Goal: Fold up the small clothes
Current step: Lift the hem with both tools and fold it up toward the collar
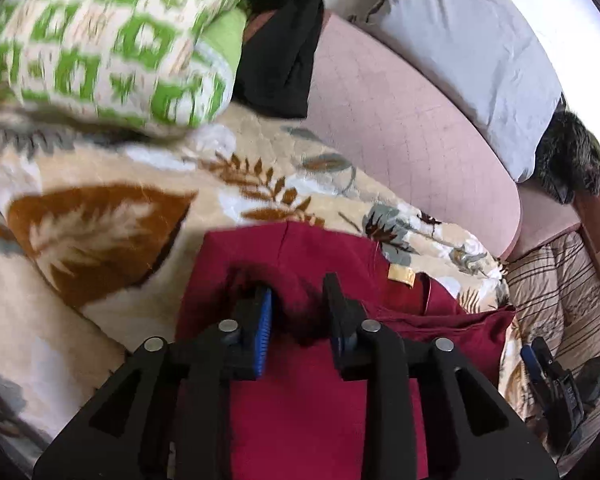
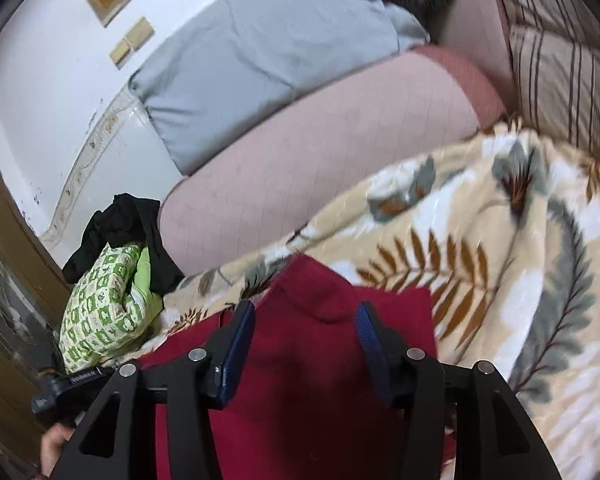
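A dark red garment (image 1: pixel 300 380) lies on a cream leaf-print blanket (image 1: pixel 100 216); a yellow label (image 1: pixel 400 275) shows near its neck. My left gripper (image 1: pixel 298 292) hovers over the garment with its jaws apart and nothing between them. In the right wrist view the same red garment (image 2: pixel 319 360) lies under my right gripper (image 2: pixel 305 316), whose jaws are wide apart and empty. The right gripper also shows at the right edge of the left wrist view (image 1: pixel 551 372); the left gripper shows at the left edge of the right wrist view (image 2: pixel 76 384).
A green-and-white patterned bundle (image 1: pixel 100 40) and a black cloth (image 1: pixel 288 60) lie at the far left. A pink quilted cushion (image 1: pixel 411 136), a grey pillow (image 1: pixel 467 48) and a striped cushion (image 2: pixel 559 72) lie behind. A white wall (image 2: pixel 52 80) is beyond.
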`<control>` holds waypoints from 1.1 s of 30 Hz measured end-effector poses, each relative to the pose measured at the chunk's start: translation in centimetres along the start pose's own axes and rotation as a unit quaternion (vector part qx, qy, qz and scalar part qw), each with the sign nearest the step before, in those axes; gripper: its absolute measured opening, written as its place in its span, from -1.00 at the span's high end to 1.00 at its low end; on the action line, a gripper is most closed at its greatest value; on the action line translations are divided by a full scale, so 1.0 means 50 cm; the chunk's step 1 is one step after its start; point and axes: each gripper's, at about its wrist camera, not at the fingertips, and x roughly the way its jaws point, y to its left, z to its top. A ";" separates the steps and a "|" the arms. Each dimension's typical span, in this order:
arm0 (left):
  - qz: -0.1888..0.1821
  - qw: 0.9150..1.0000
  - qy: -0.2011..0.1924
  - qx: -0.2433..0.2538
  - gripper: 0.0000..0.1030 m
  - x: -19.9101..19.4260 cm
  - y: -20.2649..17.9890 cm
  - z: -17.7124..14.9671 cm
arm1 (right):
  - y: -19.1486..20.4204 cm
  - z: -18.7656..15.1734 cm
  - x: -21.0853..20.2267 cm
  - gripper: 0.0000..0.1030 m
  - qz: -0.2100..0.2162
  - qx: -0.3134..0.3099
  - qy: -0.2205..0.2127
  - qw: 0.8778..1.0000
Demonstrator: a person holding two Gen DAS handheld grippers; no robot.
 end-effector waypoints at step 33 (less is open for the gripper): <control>0.128 0.986 0.012 0.108 -0.44 0.195 -0.027 -0.046 | -0.013 -0.052 0.254 0.05 -0.074 -0.140 0.159 0.975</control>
